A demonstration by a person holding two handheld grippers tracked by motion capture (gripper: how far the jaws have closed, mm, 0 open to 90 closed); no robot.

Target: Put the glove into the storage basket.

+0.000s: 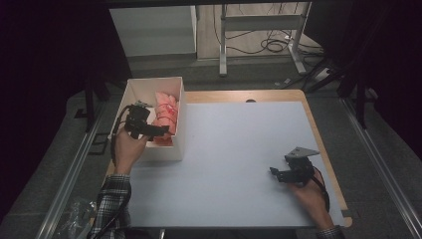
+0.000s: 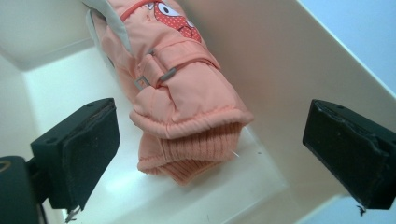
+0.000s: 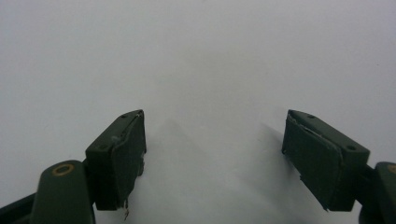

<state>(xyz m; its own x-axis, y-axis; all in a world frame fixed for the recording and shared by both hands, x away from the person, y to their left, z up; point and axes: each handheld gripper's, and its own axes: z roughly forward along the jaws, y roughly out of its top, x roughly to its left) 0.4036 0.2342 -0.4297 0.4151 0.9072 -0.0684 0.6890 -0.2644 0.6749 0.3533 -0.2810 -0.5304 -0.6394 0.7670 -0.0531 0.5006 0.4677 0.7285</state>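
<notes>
Peach mitten (image 2: 187, 93) in white box (image 1: 130, 94), no readable writing; both tongs gaping, empty.

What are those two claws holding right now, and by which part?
Nothing. The left claw stands open over the pink mitten in the white box, not touching it. The right claw is open over the bare table.

Probably a lab or test room: a white-topped bench (image 1: 224, 149) on grey carpet, dark curtains at the sides, loose cables (image 1: 271, 42) beneath a metal-legged desk frame (image 1: 259, 30) behind.
</notes>
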